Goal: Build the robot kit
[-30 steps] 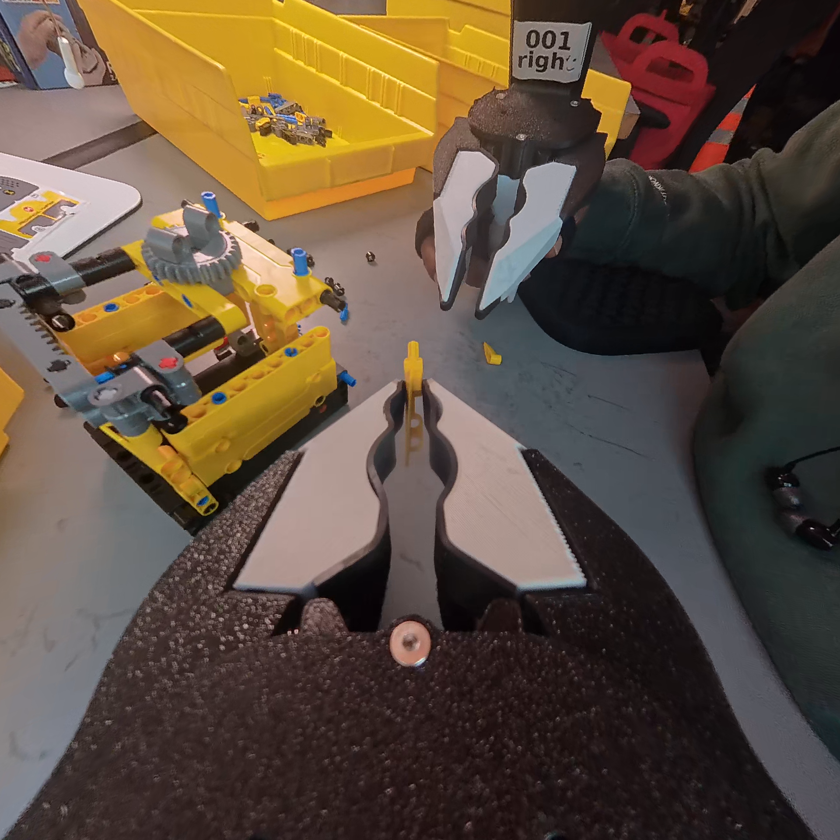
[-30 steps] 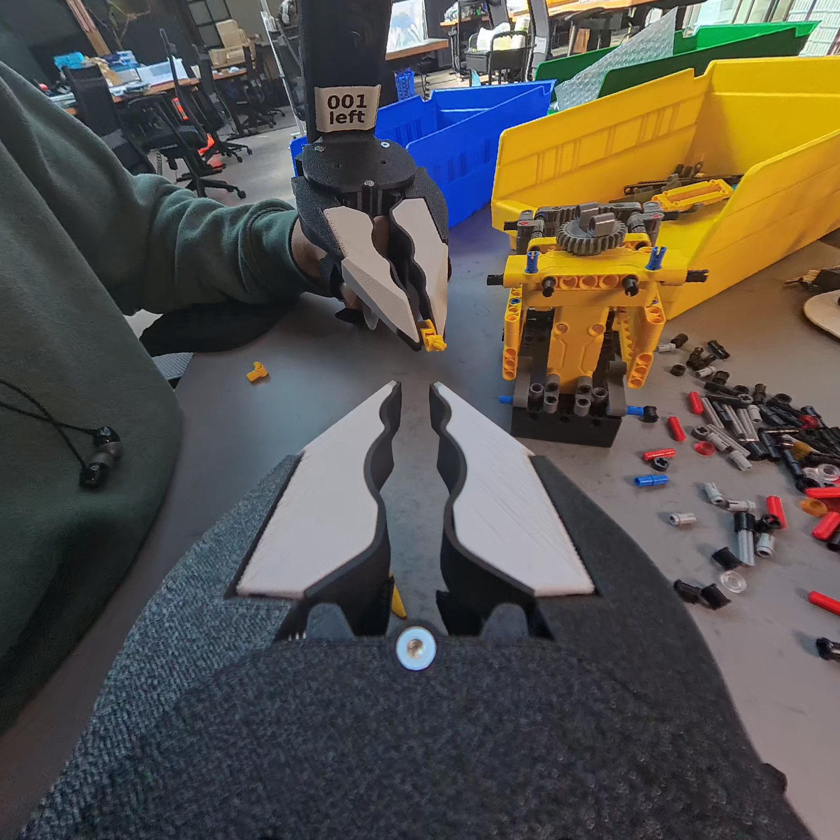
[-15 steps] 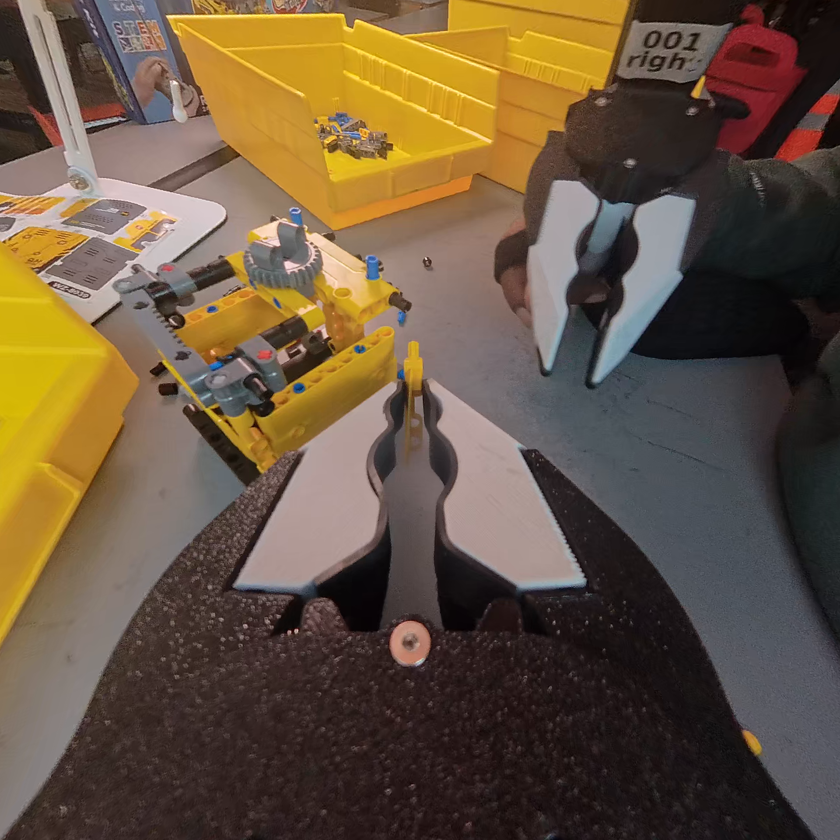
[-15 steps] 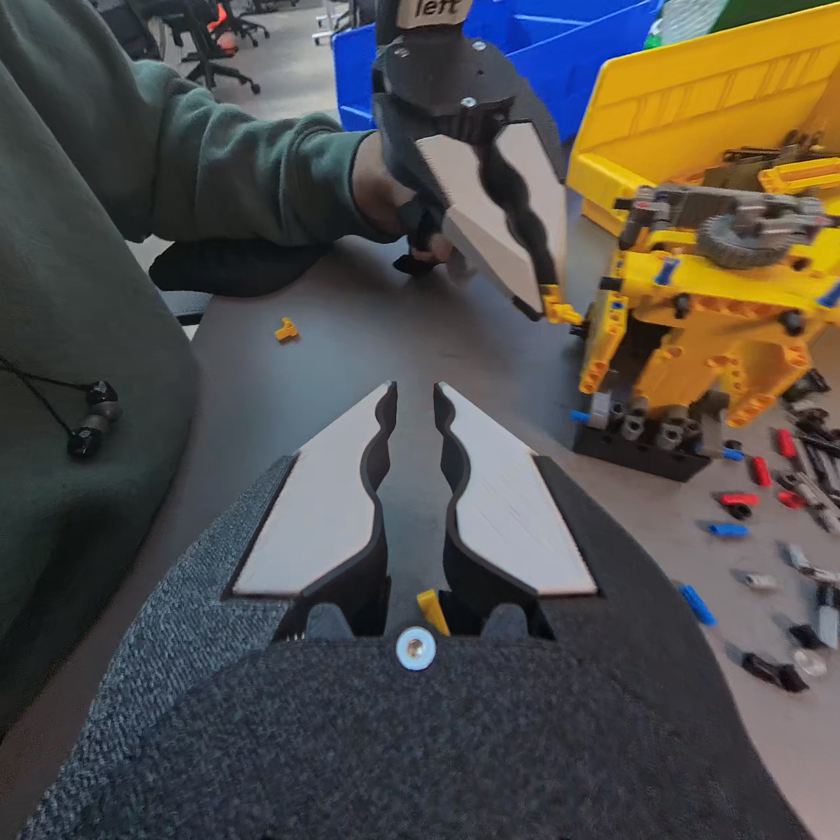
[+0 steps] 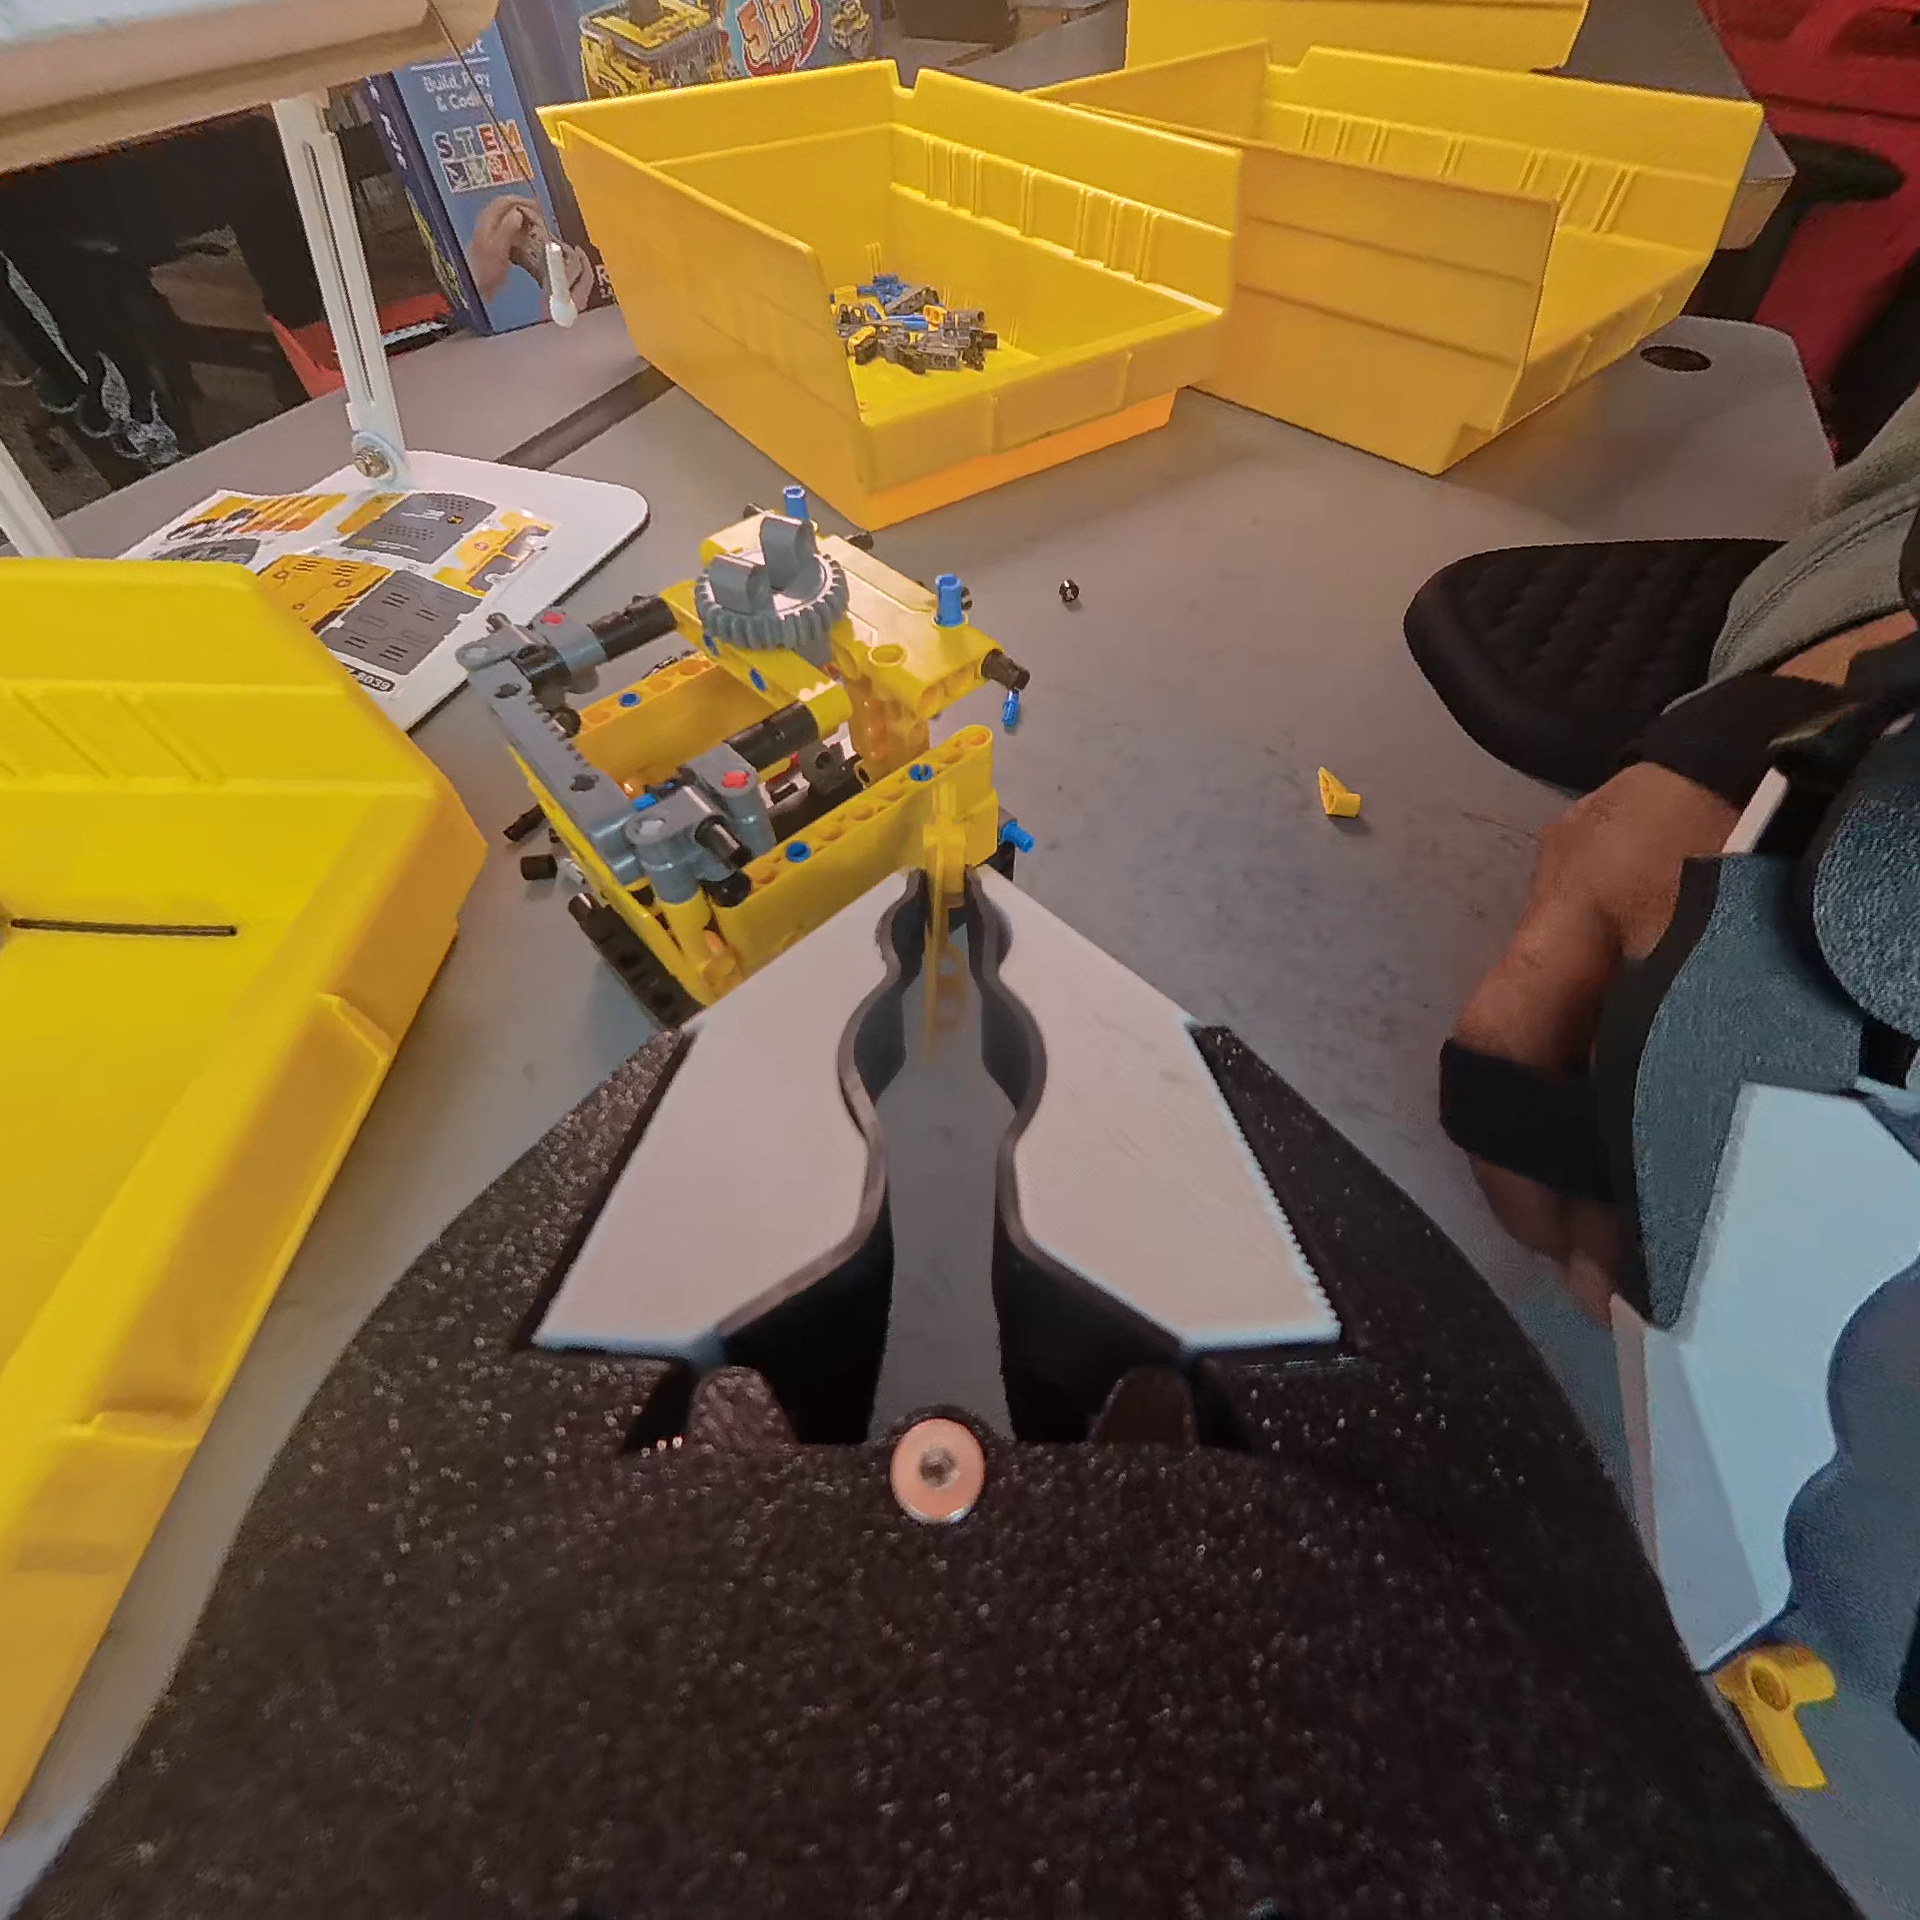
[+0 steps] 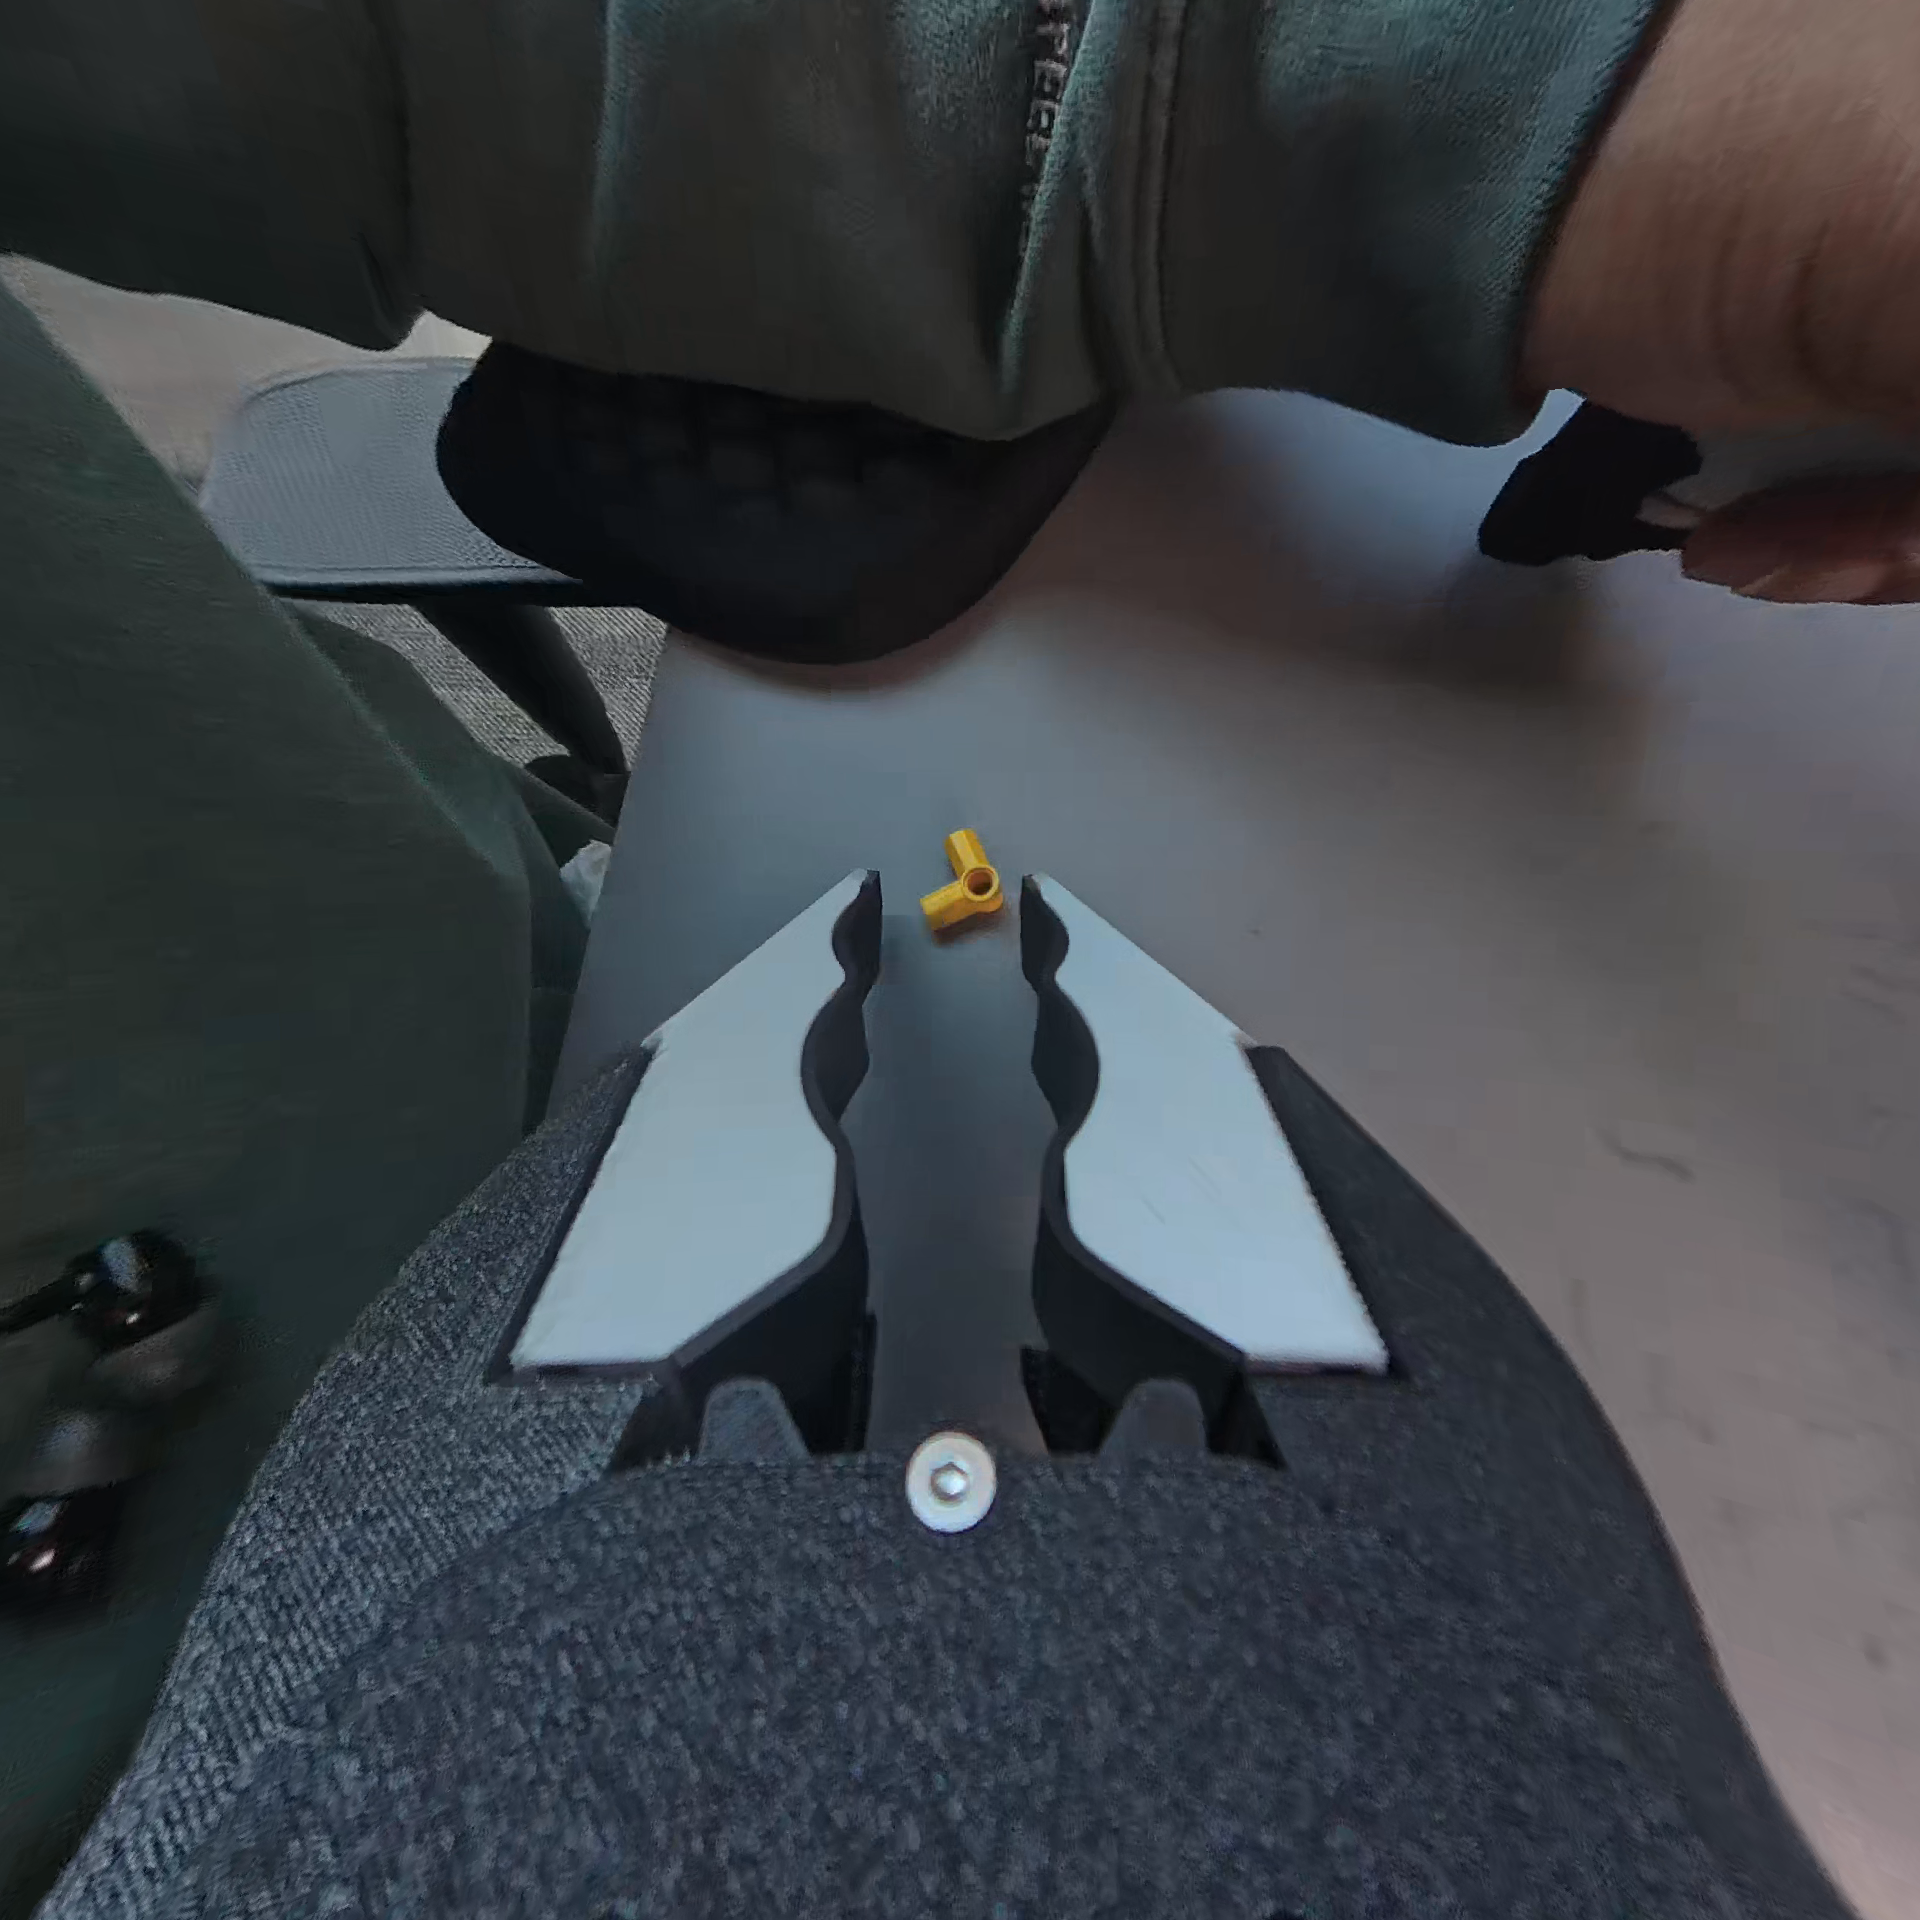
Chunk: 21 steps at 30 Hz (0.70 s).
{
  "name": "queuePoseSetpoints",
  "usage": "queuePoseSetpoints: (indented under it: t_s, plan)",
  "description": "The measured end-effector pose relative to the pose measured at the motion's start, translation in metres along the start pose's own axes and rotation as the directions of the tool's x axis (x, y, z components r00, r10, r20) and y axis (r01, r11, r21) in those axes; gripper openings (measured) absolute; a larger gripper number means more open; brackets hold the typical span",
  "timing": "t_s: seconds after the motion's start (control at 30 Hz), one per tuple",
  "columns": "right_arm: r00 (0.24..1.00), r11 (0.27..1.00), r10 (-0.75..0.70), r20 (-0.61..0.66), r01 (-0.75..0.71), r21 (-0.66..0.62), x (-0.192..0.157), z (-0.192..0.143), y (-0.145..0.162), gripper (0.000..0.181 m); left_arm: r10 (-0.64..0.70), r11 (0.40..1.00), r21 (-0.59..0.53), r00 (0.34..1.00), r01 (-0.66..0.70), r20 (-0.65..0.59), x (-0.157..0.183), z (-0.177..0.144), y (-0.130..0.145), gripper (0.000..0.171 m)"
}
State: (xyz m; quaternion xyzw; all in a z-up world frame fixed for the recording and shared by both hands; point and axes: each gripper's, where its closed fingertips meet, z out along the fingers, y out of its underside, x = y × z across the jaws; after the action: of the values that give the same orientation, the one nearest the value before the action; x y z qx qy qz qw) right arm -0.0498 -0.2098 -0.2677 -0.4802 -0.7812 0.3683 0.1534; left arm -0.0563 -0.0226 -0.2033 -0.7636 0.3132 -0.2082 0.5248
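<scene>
My left gripper [image 5: 943, 881] is shut on a thin yellow beam [image 5: 943, 940], held upright between the fingertips. The beam's top sits against the near corner of the yellow and grey brick model [image 5: 769, 748], which stands on the grey table [image 5: 1195, 665]. My right gripper [image 6: 951, 883] is open and low over the table near its edge. A small yellow angled connector [image 6: 964, 885] lies on the table just ahead of and between its fingertips, untouched. In the left wrist view a white finger [image 5: 1745, 1434] of the right gripper shows at the far right, with the connector [image 5: 1766, 1688] at its tip.
A yellow bin [image 5: 727, 218] with small parts stands behind the model, a second yellow bin [image 5: 1455, 208] beside it, and a third [image 5: 187, 935] to the left. An instruction sheet [image 5: 395, 561] lies at the back left. Another small yellow piece [image 5: 1338, 800] lies to the right. A green sleeve [image 6: 831, 187] and a black armrest [image 6: 748, 520] are close ahead of the right gripper. To the black armrest [image 6: 748, 520]: right tips about 8 centimeters, left tips about 25 centimeters.
My left gripper has carried the beam up to the model's near corner. My right gripper has swung away, dropped to the table by the yellow connector and opened wider.
</scene>
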Motion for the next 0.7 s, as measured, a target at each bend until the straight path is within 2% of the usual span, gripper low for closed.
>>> queuePoseSetpoints:
  t_s: [0.13, 0.23, 0.4, 0.57, 0.7]
  plan:
    - [0.999, 0.998, -0.032, -0.017, 0.031, -0.048, 0.006, 0.005, 0.001, 0.012, 0.006, 1.0, -0.001, 1.0, -0.006, -0.004, 0.003, -0.001, -0.001, 0.006]
    - [0.997, 0.996, -0.08, -0.018, 0.079, -0.048, 0.006, -0.001, 0.007, 0.011, -0.003, 1.0, -0.011, 1.0, 0.003, -0.02, 0.006, 0.0, 0.0, 0.006]
    - [0.978, 0.983, -0.173, -0.121, 0.164, -0.077, 0.034, -0.044, 0.035, 0.01, -0.063, 0.996, -0.069, 0.991, 0.056, -0.117, 0.022, 0.004, 0.007, 0.006]
    - [0.928, 0.978, -0.2, -0.313, 0.172, -0.116, 0.069, -0.095, 0.063, 0.01, -0.073, 0.988, -0.144, 0.981, 0.048, -0.178, 0.039, 0.009, 0.015, 0.006]
    - [0.904, 0.972, -0.209, -0.372, 0.151, -0.179, 0.076, -0.1, 0.085, 0.011, -0.118, 0.968, -0.245, 0.964, 0.058, -0.24, 0.053, 0.015, 0.033, 0.006]
